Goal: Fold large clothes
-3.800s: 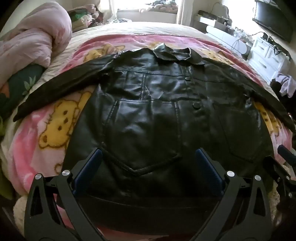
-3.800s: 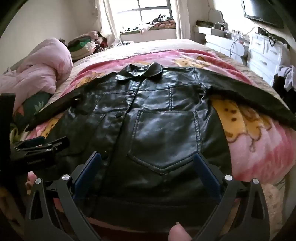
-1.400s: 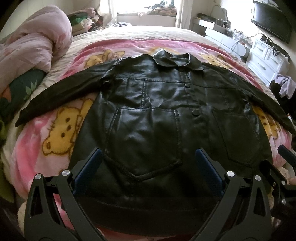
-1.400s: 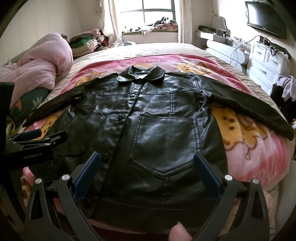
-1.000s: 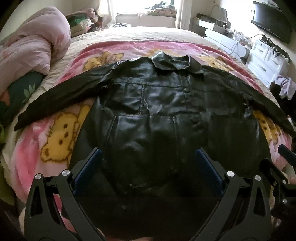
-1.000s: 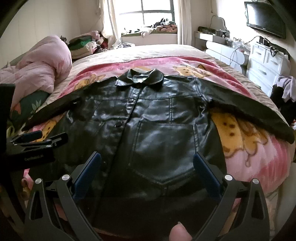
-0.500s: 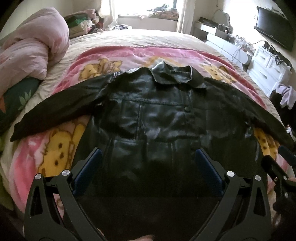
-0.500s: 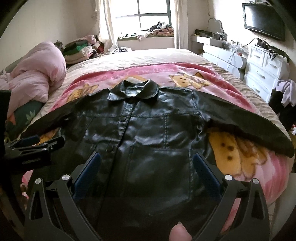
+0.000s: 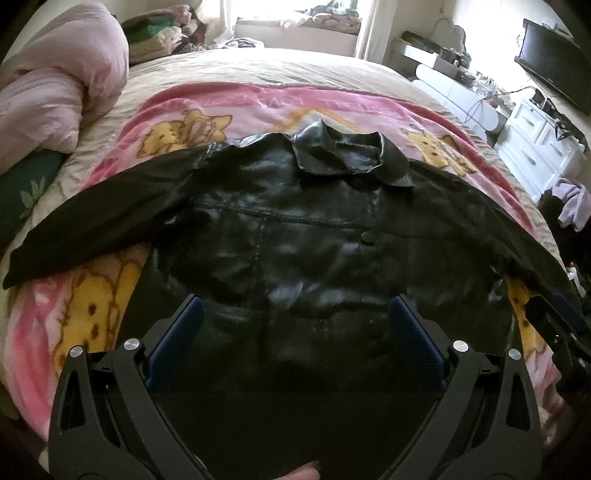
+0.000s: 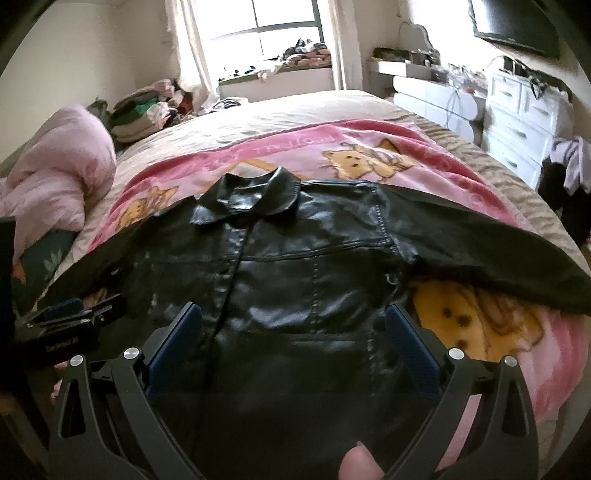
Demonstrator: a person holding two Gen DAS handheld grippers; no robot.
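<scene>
Lifting its bottom edge, both grippers have carried the black jacket (image 9: 303, 236) up the bed (image 9: 258, 70) toward its collar (image 9: 351, 155); the pockets are hidden now. Both jaws look wide apart, so the fold has begun.

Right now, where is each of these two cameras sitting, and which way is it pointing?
Left wrist: rides on the left gripper, looking up the bed over the black jacket; a fingertip shows below, the other gripper at right.
Right wrist: rides on the right gripper, facing the same jacket and the window; a fingertip shows below, the other gripper at left.
Shared: jacket, pink blanket, white dresser.
</scene>
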